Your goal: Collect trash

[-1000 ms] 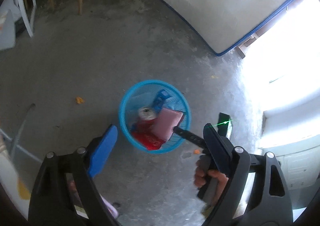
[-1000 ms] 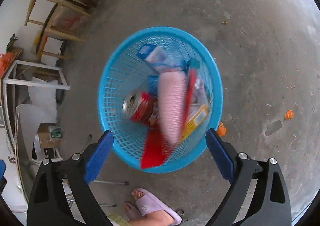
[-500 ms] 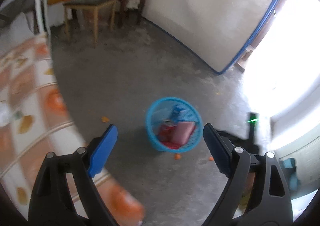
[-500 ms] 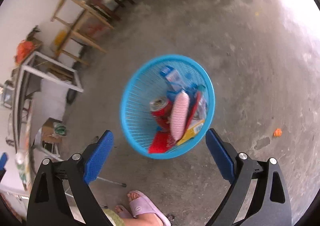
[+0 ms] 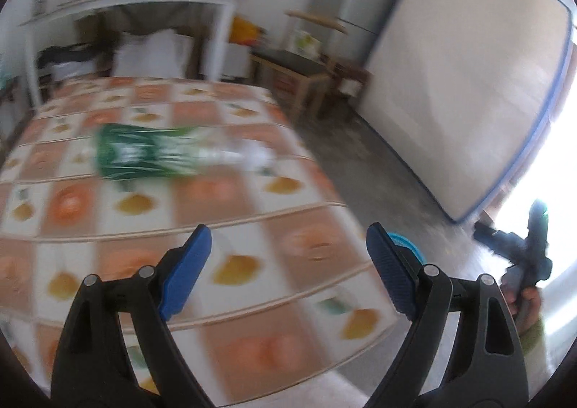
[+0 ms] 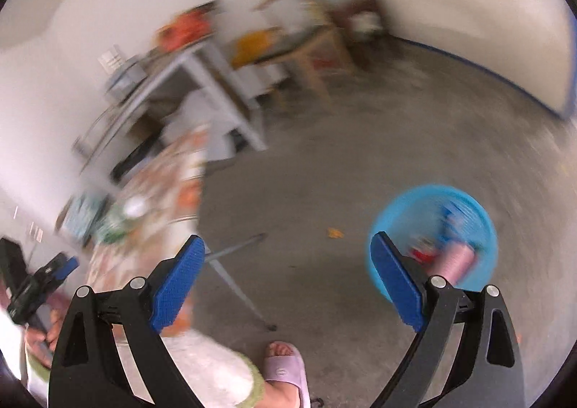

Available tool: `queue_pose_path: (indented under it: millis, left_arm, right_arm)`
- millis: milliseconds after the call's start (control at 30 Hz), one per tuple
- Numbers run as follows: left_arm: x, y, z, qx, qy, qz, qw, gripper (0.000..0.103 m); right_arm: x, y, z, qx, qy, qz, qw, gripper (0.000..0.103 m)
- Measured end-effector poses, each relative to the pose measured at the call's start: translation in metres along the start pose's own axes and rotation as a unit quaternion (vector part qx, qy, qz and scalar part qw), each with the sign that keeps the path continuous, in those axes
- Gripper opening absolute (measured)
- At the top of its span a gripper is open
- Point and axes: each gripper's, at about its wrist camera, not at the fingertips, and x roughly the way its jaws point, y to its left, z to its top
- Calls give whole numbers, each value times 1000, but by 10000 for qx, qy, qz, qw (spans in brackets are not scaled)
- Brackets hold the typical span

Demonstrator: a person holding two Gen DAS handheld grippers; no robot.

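Trash left to collect, as I judge it, is the green wrapper [image 5: 144,152] lying flat on the fruit-patterned surface [image 5: 252,263], with something pale and crumpled [image 5: 256,155] just beside it. Both are blurred, and I could misjudge the wrapper's edge, slide over its thin film, or push it along the cloth. It lies well ahead of my left tongs [image 5: 288,271], slightly to their left; those tongs are spread wide and carry nothing. My right tongs [image 6: 286,283] are also spread and empty, over the concrete floor [image 6: 324,173]. The blue basket [image 6: 396,213] holding collected items sits on the floor near them.
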Motion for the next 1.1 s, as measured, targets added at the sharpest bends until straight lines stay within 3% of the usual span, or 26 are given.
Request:
queue_pose_path:
  millis: [133, 300, 433, 533, 667, 733, 800, 933, 1100]
  left_arm:
    - [-19, 41, -8, -385, -121, 243, 9989, 84]
    - [-30, 73, -23, -655, -162, 355, 9971, 84]
    - [-35, 91, -29, -851, -265, 317, 9955, 84]
    - [-39, 104, -32, -1002, -348, 217, 9941, 84]
    - [-44, 119, -35, -1168, -389, 171, 9923, 84]
    - [-46, 125, -37, -1274, -389, 95, 9910, 84]
    - [-46, 130, -38, -1332, -372, 44, 9904, 84]
    - [-45, 143, -39, -1470, -363, -65, 9885, 84]
    - [-46, 152, -41, -1671, -380, -173, 9850, 84]
  right_arm:
    - [27, 72, 29, -543, 186, 783, 9953, 91]
    - [70, 168, 53, -864, 515, 1697, 9804, 91]
    - [125, 242, 72, -1145, 933, 2010, 9684, 90]
    - [177, 282, 80, -1215, 1351, 1923, 9644, 90]
    - [245, 295, 79, -794, 2024, 1918, 9571, 84]
    - [278, 292, 75, -439, 2416, 1701, 9543, 77]
    - [292, 287, 67, -173, 2645, 1546, 9518, 66]
    - [293, 290, 48, -70, 2938, 1725, 9402, 61]
    - [278, 293, 8, 392, 3651, 2522, 8953, 58]
